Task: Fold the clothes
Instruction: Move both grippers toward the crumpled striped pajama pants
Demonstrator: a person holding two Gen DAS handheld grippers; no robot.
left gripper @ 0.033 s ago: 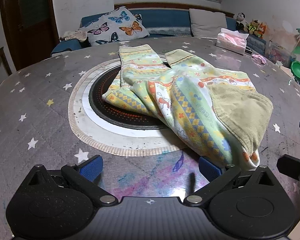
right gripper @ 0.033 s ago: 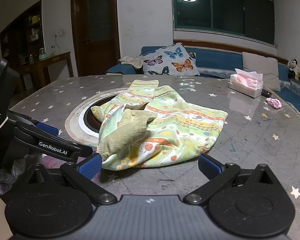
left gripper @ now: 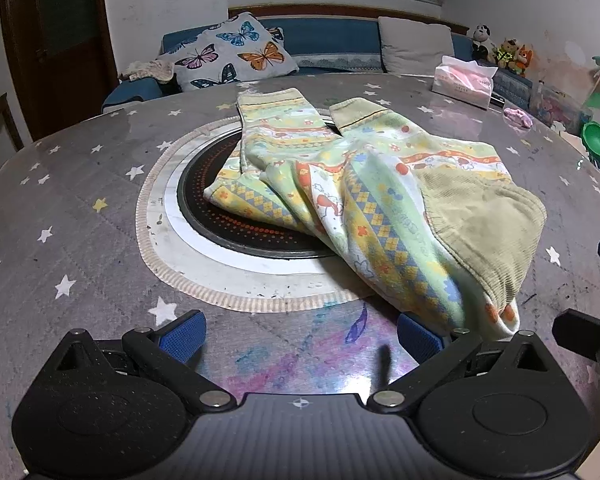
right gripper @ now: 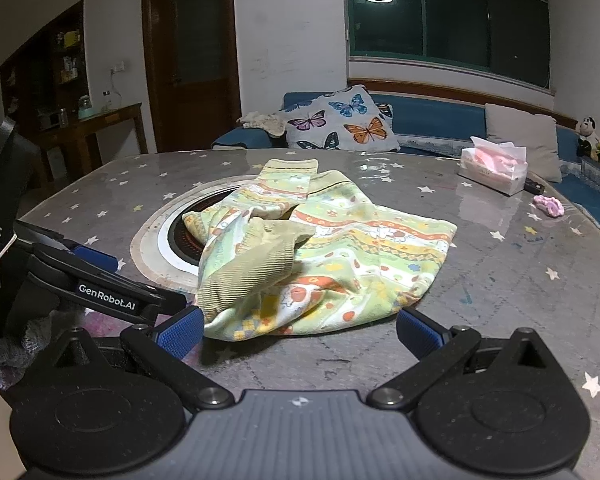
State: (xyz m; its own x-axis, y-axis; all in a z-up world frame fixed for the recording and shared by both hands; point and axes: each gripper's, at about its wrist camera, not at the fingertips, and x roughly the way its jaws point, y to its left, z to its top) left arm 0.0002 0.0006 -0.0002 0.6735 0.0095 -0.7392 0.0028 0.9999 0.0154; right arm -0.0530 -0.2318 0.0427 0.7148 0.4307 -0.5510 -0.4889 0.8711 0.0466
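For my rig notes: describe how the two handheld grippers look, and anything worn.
Both grippers, the left gripper and the right gripper, have matte black bodies, linkage arms with silver pivot pins, and blue ribbed pads. White "GenRobot.AI" lettering marks the left one's arm. A grey knit sleeve shows beside it.

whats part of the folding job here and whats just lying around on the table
Job: patterned pants, crumpled on the table; left gripper and right gripper, both open and empty.

Lying about: tissue box, pink scrunchie, green bowl.
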